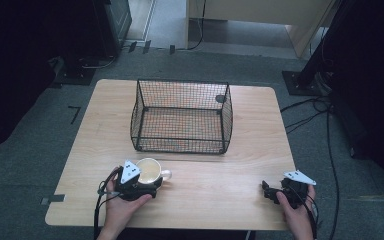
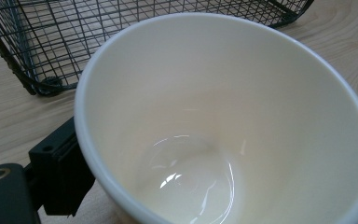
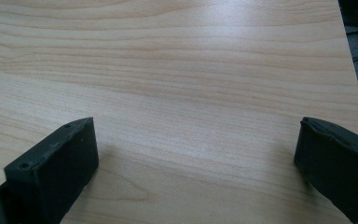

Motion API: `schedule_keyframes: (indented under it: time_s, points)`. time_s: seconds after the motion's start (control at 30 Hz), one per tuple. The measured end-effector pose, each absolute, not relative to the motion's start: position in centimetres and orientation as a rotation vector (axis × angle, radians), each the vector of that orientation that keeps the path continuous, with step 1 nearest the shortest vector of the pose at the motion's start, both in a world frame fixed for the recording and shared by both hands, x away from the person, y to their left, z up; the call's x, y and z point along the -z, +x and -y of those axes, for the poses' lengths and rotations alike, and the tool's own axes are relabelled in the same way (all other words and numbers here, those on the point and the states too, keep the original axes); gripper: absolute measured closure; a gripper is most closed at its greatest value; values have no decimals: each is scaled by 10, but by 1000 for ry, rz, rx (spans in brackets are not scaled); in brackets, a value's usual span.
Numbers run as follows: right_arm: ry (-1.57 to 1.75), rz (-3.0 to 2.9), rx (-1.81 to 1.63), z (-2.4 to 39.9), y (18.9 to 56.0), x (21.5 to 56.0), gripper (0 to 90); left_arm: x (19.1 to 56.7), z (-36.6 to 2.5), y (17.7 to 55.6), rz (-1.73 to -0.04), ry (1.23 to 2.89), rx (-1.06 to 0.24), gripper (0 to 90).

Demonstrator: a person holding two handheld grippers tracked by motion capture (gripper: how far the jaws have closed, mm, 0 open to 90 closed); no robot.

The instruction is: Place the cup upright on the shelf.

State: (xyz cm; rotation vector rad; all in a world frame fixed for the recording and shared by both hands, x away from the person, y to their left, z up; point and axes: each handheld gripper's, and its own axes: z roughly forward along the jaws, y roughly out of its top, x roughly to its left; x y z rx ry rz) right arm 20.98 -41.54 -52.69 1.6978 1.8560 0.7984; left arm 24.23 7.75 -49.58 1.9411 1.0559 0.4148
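Here, cream mug (image 1: 150,170) pinched in left hand-held gripper (image 1: 141,184); right hand-held gripper (image 3: 196,163) spread, empty.

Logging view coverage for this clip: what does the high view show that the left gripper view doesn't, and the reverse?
High view alone: the whole wire basket standing open-topped and empty mid-table, the cup's handle, the right gripper open over bare wood, both hands and the floor cables.

Left gripper view alone: the cup's glossy, empty inside down to its bottom, and one black jaw against its outer wall.

Shared: the cream cup, the basket, the wooden table.
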Motion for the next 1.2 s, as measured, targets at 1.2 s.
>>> schedule_keyframes:
  time_s: [1.2]
  points:
    - [1698,-1856,-798,415,210,527,0,482,-71,242,-1000,1923,-443,95]
